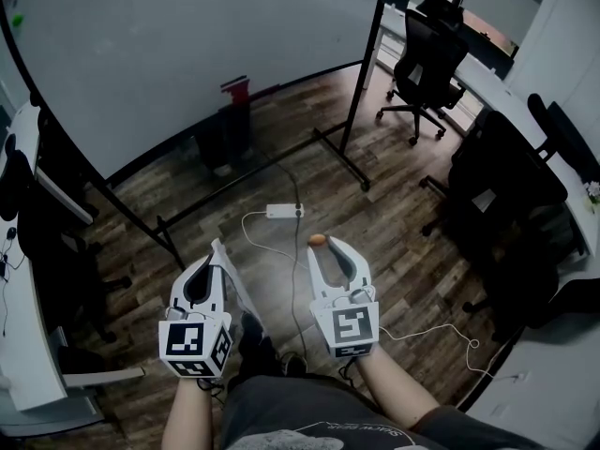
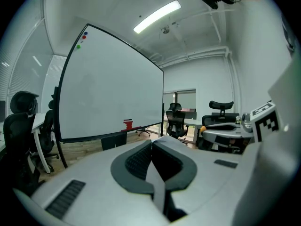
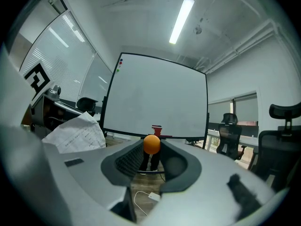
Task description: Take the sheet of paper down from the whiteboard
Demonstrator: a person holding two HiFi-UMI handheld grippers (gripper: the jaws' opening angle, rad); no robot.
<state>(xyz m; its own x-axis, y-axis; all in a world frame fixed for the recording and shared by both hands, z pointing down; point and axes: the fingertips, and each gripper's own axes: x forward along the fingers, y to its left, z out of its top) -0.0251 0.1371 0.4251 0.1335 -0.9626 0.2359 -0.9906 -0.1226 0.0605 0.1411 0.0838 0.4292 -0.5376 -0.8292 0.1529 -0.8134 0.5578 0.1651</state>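
Two tools are held low over the wooden floor (image 1: 412, 251), side by side, both pointing toward the whiteboard (image 1: 187, 45) on its black wheeled stand. The left tool (image 1: 217, 247) is closed on the sheet of paper (image 3: 77, 133). In the left gripper view the sheet shows edge-on as a thin pale strip pinched between the dark pads (image 2: 137, 161). From the right gripper view it appears as a crumpled white page with lines of print, off to the left and well apart from the board.

The right tool (image 1: 323, 248) is clamped on a small orange ball (image 3: 151, 144), which sits right at the tips of its jaws. A red object (image 3: 156, 128) rests on the lower ledge of the whiteboard, and small coloured magnets (image 2: 83, 38) cling near its upper left corner. A white power strip (image 1: 284, 211) with its cord lies on the floor just ahead of the tools. Black office chairs (image 1: 427, 59) stand to the right beside a white counter (image 1: 497, 87).
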